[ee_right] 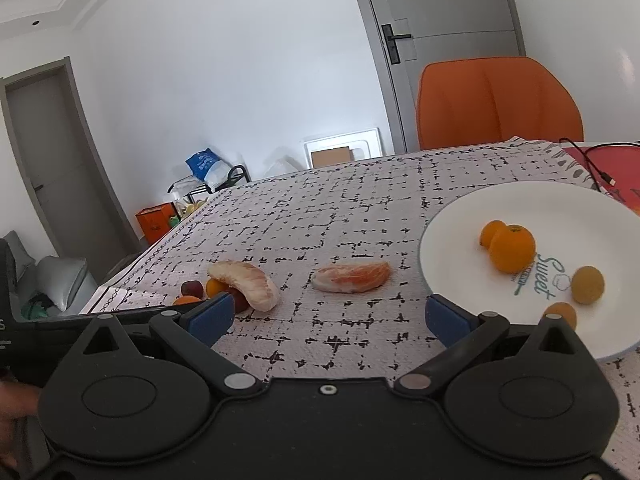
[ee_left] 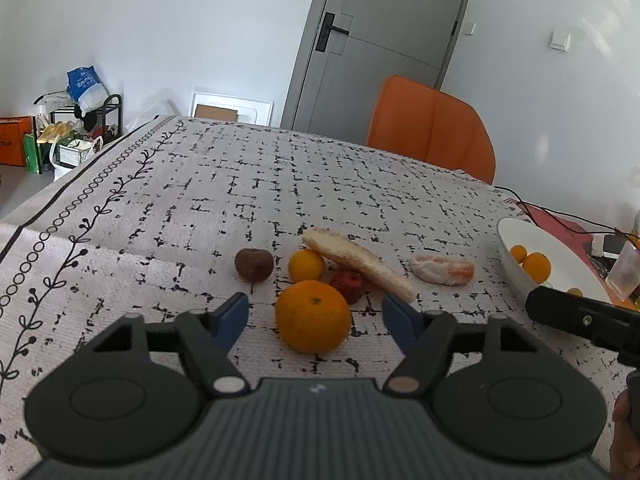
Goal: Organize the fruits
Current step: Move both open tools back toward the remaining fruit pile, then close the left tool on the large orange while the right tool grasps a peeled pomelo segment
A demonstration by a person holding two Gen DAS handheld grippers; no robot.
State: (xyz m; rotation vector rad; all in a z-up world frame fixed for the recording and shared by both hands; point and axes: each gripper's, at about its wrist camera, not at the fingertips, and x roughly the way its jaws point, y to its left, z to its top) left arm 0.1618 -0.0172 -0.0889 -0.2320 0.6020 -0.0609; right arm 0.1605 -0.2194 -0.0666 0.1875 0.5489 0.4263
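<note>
1. Left wrist view: my left gripper [ee_left: 314, 308] stands partly open, its blue pads on either side of a large orange [ee_left: 313, 316] that sits on the patterned tablecloth [ee_left: 168, 216]; a gap shows on both sides, so the pads do not press it.
2. Just beyond it lie a smaller orange [ee_left: 306, 265], a dark red fruit [ee_left: 349, 285], a brown fruit [ee_left: 253, 265] and a long pale pomelo segment [ee_left: 356, 261] leaning across them. A pinkish citrus segment [ee_left: 443, 269] lies apart to the right, near the white plate [ee_left: 516, 256].
3. Right wrist view: my right gripper [ee_right: 328, 316] is wide open over bare cloth, holding nothing.
4. The plate [ee_right: 452, 240] sits to the right, its rim just beside my right pad, with four small orange and yellow fruits on it, the biggest an orange [ee_right: 512, 249]. The citrus segment [ee_right: 352, 277] lies ahead, the pomelo segment [ee_right: 248, 283] further left.
</note>
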